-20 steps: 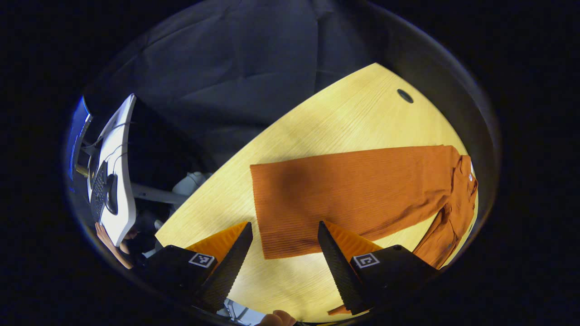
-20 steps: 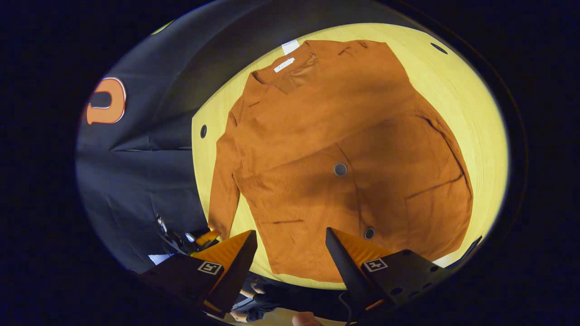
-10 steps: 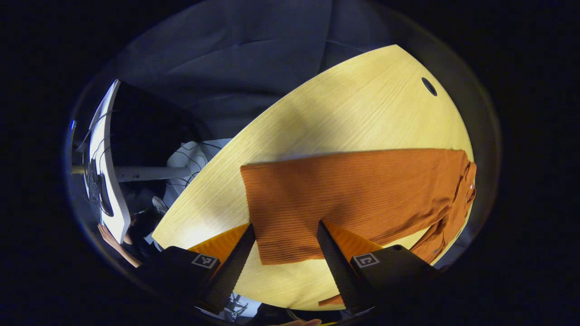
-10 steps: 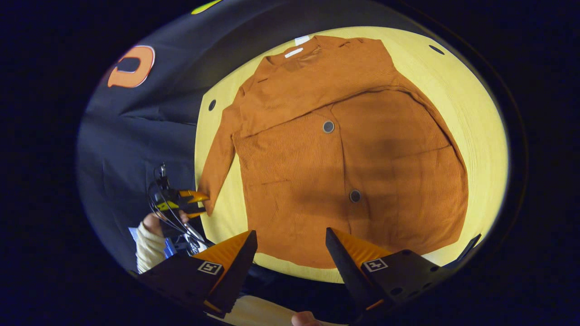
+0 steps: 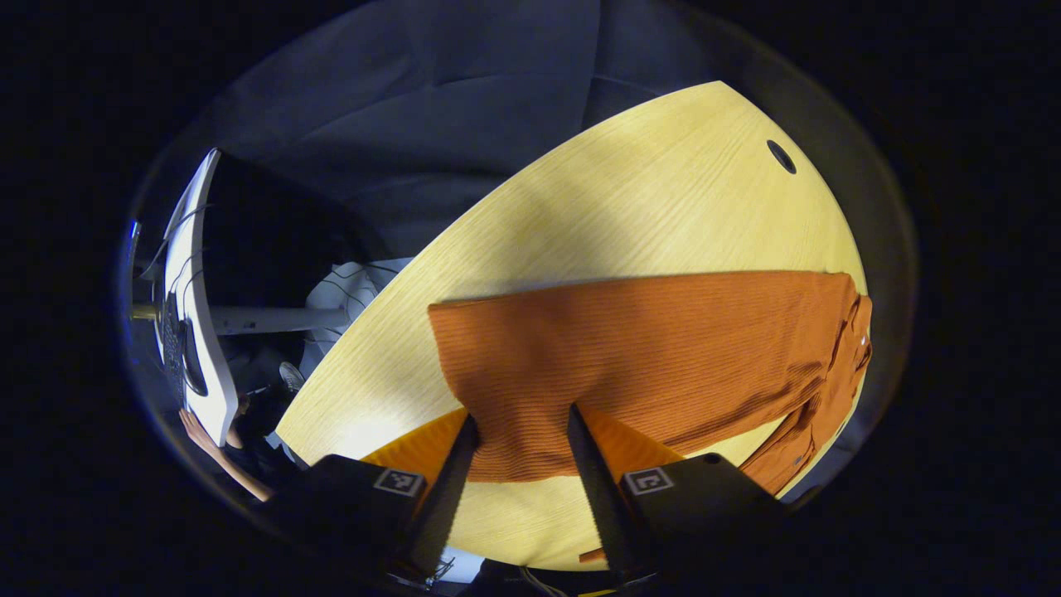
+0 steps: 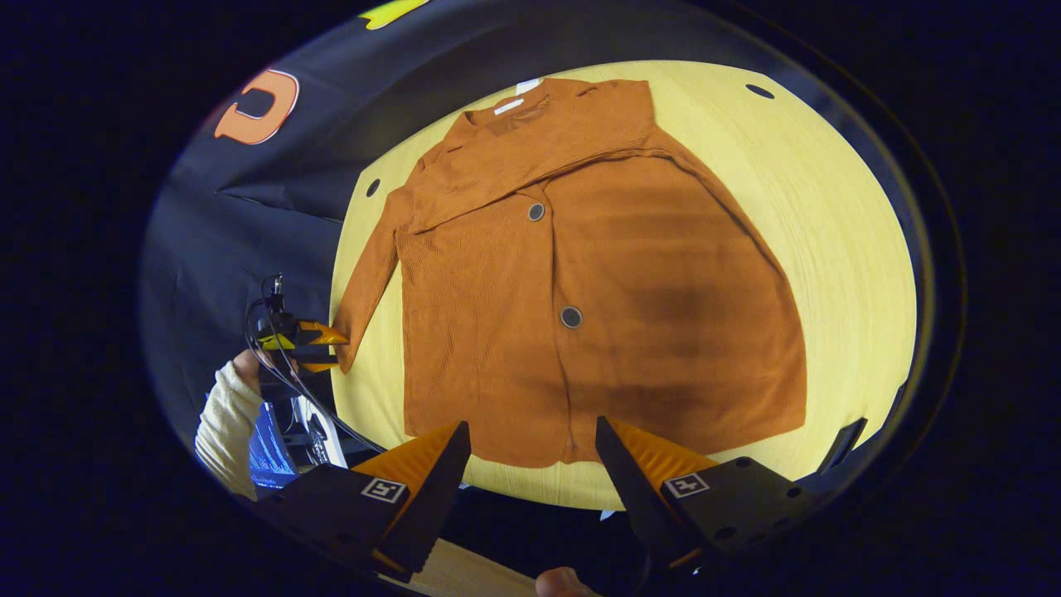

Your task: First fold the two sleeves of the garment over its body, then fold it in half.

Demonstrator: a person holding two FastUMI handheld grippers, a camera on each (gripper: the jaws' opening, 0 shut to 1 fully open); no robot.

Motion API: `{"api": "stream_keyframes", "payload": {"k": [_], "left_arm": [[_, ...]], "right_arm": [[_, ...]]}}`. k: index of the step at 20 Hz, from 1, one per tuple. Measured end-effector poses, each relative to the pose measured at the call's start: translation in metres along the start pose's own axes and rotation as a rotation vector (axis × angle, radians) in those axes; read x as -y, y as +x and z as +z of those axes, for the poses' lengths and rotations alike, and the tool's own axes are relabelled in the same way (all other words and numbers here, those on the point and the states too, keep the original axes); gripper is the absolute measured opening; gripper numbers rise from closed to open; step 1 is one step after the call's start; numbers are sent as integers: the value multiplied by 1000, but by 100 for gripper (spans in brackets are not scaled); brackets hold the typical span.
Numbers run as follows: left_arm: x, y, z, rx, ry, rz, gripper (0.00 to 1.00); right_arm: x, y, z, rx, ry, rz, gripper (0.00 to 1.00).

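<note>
- Orange garment (image 6: 580, 282) flat on the yellow wooden table (image 6: 837, 249), front up, collar toward the booth wall, hem toward the near edge.
- Two dark buttons down the front placket: upper button (image 6: 536, 212), lower button (image 6: 570, 317).
- One sleeve already folded across the chest, a diagonal band (image 6: 530, 157) running from the shoulder on the right of the right gripper view down toward the upper button.
- Other sleeve (image 6: 369, 274) still out to the side, lying along the table edge, cuff pointing at the far gripper.
- Small white label (image 6: 508, 106) at the collar; not legible.
- Right gripper (image 6: 533, 452) held above the near table edge, fingers spread wide, nothing between them, hem of the garment visible through the gap.
- Left gripper (image 5: 518, 448) low at the cuff end of the outstretched sleeve (image 5: 630, 356); fingers apart, cuff edge lying in the gap, no visible press on the cloth from either finger.
- Same gripper seen from the right gripper view at the left table edge (image 6: 302, 344), fingertips right at the cuff; contact cannot be told at that size.
- Hand (image 6: 249, 369) in a pale sleeve (image 6: 222, 419) holding that gripper, cable looped around it.
- Round dark hole (image 5: 780, 156) in the tabletop, well apart from the sleeve.
- Fingertip (image 6: 564, 583) at the bottom edge of the right gripper view.
</note>
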State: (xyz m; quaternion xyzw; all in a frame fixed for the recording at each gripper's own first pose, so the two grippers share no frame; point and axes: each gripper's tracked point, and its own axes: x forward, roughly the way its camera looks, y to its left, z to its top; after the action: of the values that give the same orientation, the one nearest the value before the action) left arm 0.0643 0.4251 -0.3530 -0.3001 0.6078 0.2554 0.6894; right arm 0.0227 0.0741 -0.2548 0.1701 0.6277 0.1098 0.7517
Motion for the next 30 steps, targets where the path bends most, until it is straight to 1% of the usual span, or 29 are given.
{"api": "stream_keyframes", "payload": {"k": [1, 3, 4, 5, 6, 7, 8, 9, 10, 11, 13, 15, 16, 17, 18, 22, 23, 24, 25, 28, 30], "left_arm": [[4, 2, -1, 1, 4, -1, 67], [13, 3, 0, 4, 16, -12, 41], [17, 2, 0, 5, 25, -14, 27], [19, 1, 0, 3, 36, -3, 19], [18, 1, 0, 2, 49, 11, 10], [18, 1, 0, -1, 60, 22, 14], [18, 1, 0, -7, 72, 27, 6], [22, 1, -2, -6, 79, 16, 4], [28, 1, -4, -5, 88, -7, 4], [34, -4, -3, 2, 101, -15, 3], [48, -18, -1, 21, 150, -26, 3], [71, -36, 5, 45, 196, -44, 3], [82, -47, 9, 67, 212, -47, 3], [91, -57, 12, 81, 224, -48, 3], [101, -66, 15, 88, 238, -43, 3], [169, -100, 27, 139, 325, -85, 3], [187, -111, 29, 151, 361, -88, 3], [207, -122, 32, 173, 403, -94, 3], [231, -133, 31, 190, 446, -105, 3], [301, -154, 8, 182, 535, -156, 3], [343, -155, -10, 174, 608, -157, 3]], "right_arm": [[4, -3, -3, 4, 5, 5, 96], [16, -8, -6, 9, 25, 3, 96], [21, -11, -8, 8, 41, 3, 92], [25, -14, -9, 9, 53, 7, 96], [29, -17, -10, 9, 62, 9, 96], [33, -19, -10, 9, 65, 6, 96], [37, -21, -8, 11, 65, 5, 92], [40, -24, -8, 13, 66, 3, 92], [43, -27, -5, 23, 69, 0, 92], [46, -31, -2, 35, 74, 2, 96], [49, -40, 0, 40, 74, 14, 96], [57, -42, 2, 42, 67, 11, 96], [63, -42, 3, 42, 67, 6, 92], [68, -41, 3, 35, 71, -2, 96], [72, -40, 3, 30, 78, -4, 96], [91, -36, -9, -18, 73, -37, 96], [95, -37, -12, -26, 64, -47, 92], [97, -38, -12, -30, 53, -51, 96], [100, -40, -11, -28, 39, -59, 96], [106, -48, -6, 0, 18, -67, 96], [113, -51, -6, 2, 21, -65, 96]]}}
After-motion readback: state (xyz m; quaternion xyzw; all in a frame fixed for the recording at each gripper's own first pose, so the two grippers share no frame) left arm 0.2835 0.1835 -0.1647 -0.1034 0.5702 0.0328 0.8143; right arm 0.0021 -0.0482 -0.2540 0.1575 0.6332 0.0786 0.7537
